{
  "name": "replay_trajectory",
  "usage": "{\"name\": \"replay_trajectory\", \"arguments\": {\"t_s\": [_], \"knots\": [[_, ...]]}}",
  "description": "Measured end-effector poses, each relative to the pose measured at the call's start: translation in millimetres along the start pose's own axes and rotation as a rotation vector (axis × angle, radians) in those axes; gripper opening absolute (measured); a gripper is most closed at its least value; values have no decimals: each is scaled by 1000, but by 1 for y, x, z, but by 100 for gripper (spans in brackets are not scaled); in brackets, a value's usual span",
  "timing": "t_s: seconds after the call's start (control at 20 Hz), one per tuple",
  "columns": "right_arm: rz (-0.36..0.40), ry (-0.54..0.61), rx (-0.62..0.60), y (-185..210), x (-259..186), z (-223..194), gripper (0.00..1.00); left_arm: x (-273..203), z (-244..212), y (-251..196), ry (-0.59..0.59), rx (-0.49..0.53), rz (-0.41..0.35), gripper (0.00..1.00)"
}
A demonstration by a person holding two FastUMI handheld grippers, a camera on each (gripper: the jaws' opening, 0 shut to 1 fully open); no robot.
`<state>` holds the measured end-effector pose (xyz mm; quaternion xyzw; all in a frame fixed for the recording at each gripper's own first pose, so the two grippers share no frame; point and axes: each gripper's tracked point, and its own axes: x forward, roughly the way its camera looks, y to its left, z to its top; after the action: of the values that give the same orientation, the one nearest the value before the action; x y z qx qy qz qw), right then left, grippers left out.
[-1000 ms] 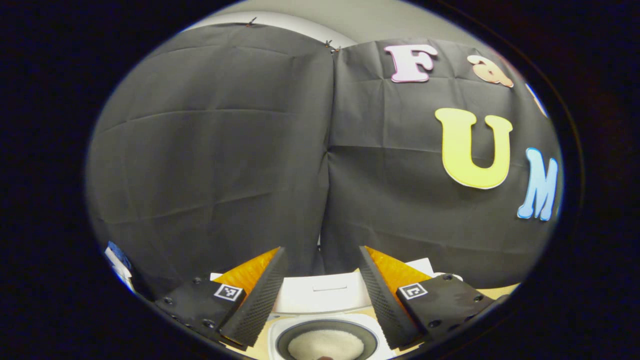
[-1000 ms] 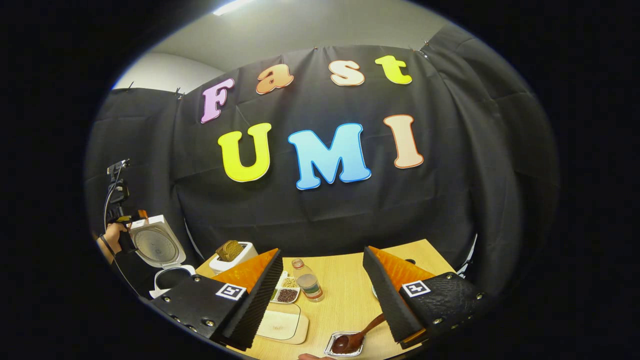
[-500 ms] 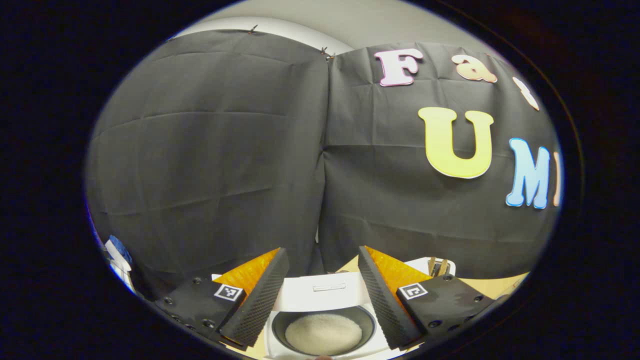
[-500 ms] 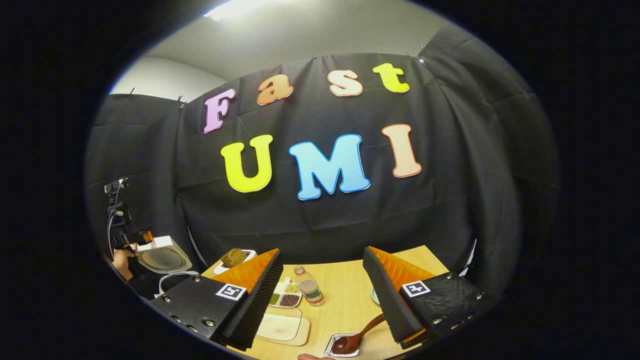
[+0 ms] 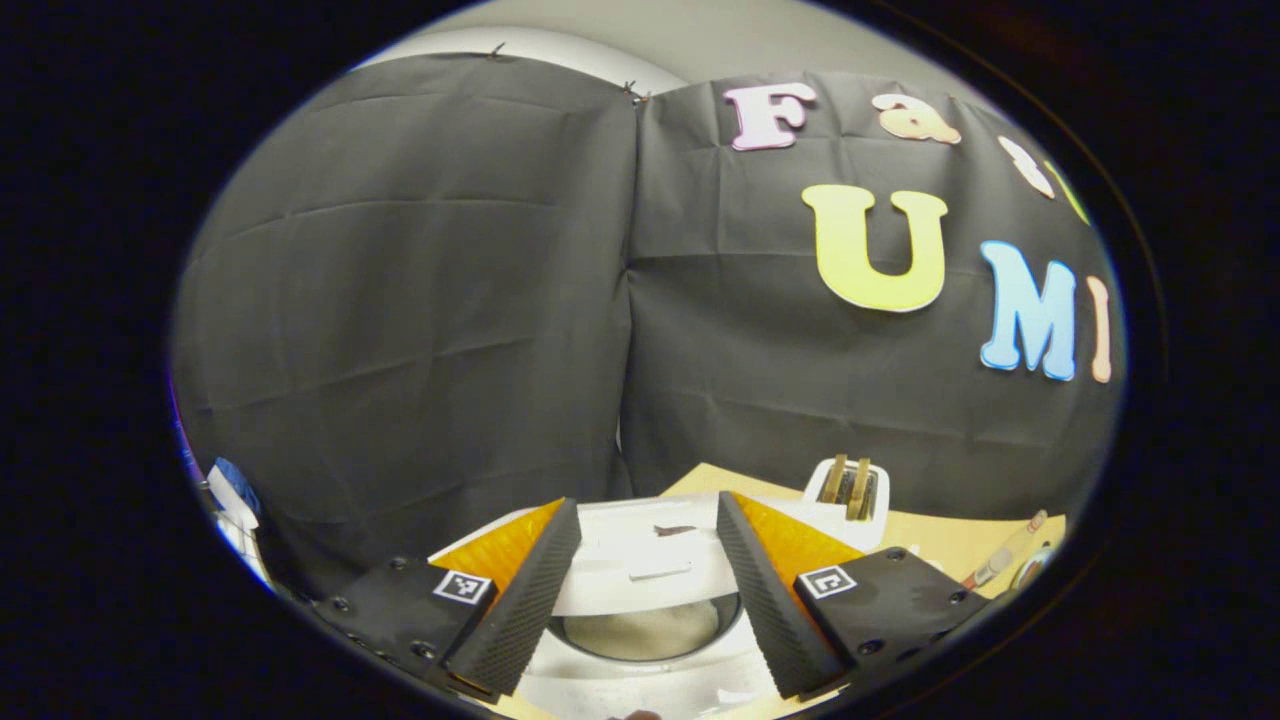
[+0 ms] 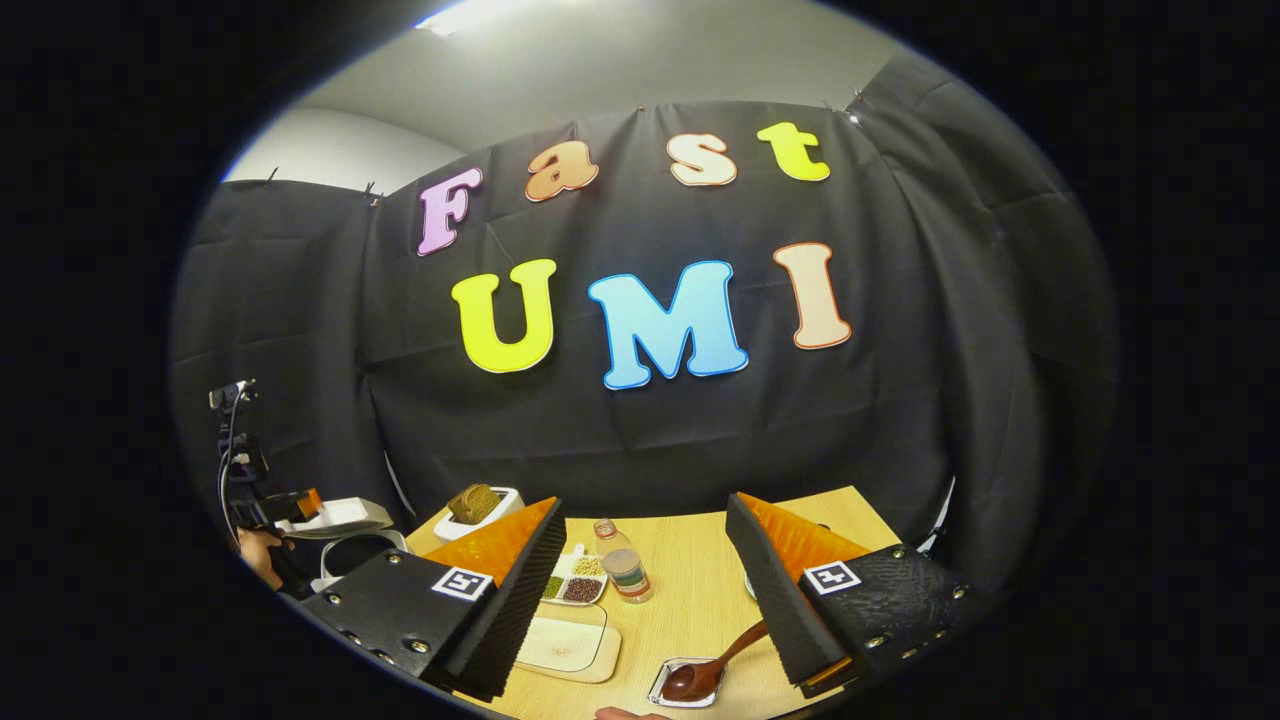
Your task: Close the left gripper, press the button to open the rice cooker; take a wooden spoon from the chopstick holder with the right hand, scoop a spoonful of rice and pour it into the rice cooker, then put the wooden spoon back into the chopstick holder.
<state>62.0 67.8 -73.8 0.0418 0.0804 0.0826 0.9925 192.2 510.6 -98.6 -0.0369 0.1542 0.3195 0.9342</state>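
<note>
In the left gripper view my left gripper [image 5: 648,505] is open, its fingers standing to either side of the white rice cooker lid [image 5: 640,555]. The lid leans low over the pot of white rice [image 5: 650,632]. The right gripper view shows that same gripper [image 6: 262,495], held by a hand [image 6: 258,555], at the lid [image 6: 335,515], which lies almost flat above the cooker body [image 6: 362,552]. My right gripper [image 6: 645,505] is open above the table. A dark wooden spoon [image 6: 712,668] rests with its bowl in a small foil tray [image 6: 668,697]; its handle runs behind the right finger.
On the wooden table [image 6: 690,600] stand a small bottle [image 6: 625,572], a divided dish of beans [image 6: 570,585], a pale board [image 6: 565,645] and a white toaster with bread [image 6: 478,505]. The toaster [image 5: 850,490] stands just right of the cooker. Black cloth walls close in behind.
The cooker lid has swung down from upright to nearly flat over the pot, and the left gripper has followed it down. The right gripper and the spoon have barely moved.
</note>
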Motion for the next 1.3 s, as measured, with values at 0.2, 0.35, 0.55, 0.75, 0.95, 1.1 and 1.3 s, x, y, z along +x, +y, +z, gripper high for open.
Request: {"name": "replay_trajectory", "arguments": {"t_s": [0.2,0.35,0.55,0.75,0.95,1.1,1.3], "knots": [[19,13,2,6,-2,-4,97,2,-27,0,89,-35,-7,96],[20,19,-4,8,-3,-6,97,-8,-55,-6,111,2,-16,96],[26,36,6,11,-2,-12,97,-8,-75,-8,165,-5,-31,96],[66,28,44,22,-2,-14,98,-9,-103,-8,223,23,-40,92],[100,41,4,34,6,-14,97,-9,-105,-9,199,5,-45,95],[142,53,1,52,12,-15,98,-8,-117,-10,229,5,-43,92],[194,76,-16,71,17,-22,98,-7,-119,-9,238,-24,-25,98]]}}
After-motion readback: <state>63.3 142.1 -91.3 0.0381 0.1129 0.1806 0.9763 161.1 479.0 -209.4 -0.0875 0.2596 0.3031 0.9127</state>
